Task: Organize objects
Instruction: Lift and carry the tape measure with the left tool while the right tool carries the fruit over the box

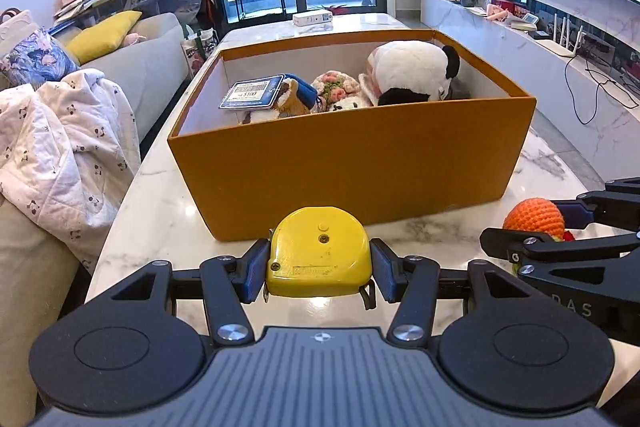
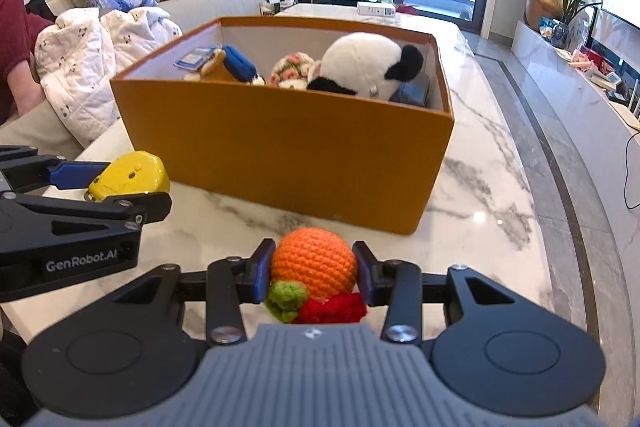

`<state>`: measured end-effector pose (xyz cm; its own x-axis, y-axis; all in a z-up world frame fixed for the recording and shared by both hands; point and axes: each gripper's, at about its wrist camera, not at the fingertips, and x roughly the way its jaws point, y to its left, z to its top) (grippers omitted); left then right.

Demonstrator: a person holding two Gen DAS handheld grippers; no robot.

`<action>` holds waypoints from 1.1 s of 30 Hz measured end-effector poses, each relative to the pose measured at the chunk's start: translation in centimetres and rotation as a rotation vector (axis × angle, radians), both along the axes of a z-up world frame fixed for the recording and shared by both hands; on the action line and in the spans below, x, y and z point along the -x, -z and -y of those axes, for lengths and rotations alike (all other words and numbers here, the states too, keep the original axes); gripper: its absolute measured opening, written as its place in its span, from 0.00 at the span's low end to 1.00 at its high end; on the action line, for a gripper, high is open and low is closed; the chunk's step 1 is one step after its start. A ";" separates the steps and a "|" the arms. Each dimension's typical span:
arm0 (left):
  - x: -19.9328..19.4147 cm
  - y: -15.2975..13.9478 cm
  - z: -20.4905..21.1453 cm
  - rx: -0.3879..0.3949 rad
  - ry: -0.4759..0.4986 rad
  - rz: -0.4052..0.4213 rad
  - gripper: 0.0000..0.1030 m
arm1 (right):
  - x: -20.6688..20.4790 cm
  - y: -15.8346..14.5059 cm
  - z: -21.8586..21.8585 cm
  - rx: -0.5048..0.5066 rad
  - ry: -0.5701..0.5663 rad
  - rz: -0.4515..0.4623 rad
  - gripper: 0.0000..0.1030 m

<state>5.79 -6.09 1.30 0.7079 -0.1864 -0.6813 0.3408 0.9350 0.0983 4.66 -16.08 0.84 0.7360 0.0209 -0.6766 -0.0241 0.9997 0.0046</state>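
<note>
My left gripper (image 1: pixel 319 263) is shut on a yellow tape measure (image 1: pixel 319 251), held just in front of the orange box (image 1: pixel 352 163) on the marble table (image 1: pixel 160 211). My right gripper (image 2: pixel 314 269) is shut on an orange crocheted ball (image 2: pixel 314 263) with green and red trim, also before the box (image 2: pixel 288 147). The box holds a panda plush (image 1: pixel 412 71), a crocheted toy (image 1: pixel 336 87), and a brown and blue plush with a tag (image 1: pixel 288 95). Each gripper shows in the other's view: the right gripper (image 1: pixel 556 223) and the left gripper (image 2: pixel 100 187).
A sofa with a white blanket (image 1: pixel 60 147) and cushions borders the table's left edge. A small white box (image 1: pixel 313 18) lies at the table's far end. A TV console (image 1: pixel 560 67) with cables runs along the right. A person in red (image 2: pixel 16 39) sits at the left.
</note>
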 end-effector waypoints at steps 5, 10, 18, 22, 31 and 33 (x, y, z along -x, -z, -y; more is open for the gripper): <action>0.0 -0.8 0.1 0.005 0.002 0.019 0.60 | 0.1 -0.7 0.1 -0.004 -0.003 0.013 0.42; -0.1 -2.4 0.2 0.019 0.011 0.054 0.60 | 0.3 -2.1 0.4 -0.020 0.000 0.048 0.42; -3.7 -7.1 -0.5 0.084 -0.003 0.135 0.60 | -1.2 -7.0 0.8 -0.035 -0.001 0.163 0.42; -7.6 -8.4 -0.1 0.098 -0.015 0.158 0.60 | -4.1 -8.9 1.2 -0.045 0.016 0.193 0.42; -14.6 -6.1 0.4 0.123 -0.048 0.081 0.60 | -10.7 -6.9 0.8 -0.078 0.020 0.136 0.42; -15.4 -5.6 0.4 0.131 -0.059 0.070 0.60 | -11.8 -6.3 0.5 -0.084 0.019 0.124 0.42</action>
<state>21.17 -6.52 6.90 0.7650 -0.2270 -0.6027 0.2817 0.9595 -0.0038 16.46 -16.63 7.15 0.8148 0.0591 -0.5767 -0.0111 0.9962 0.0863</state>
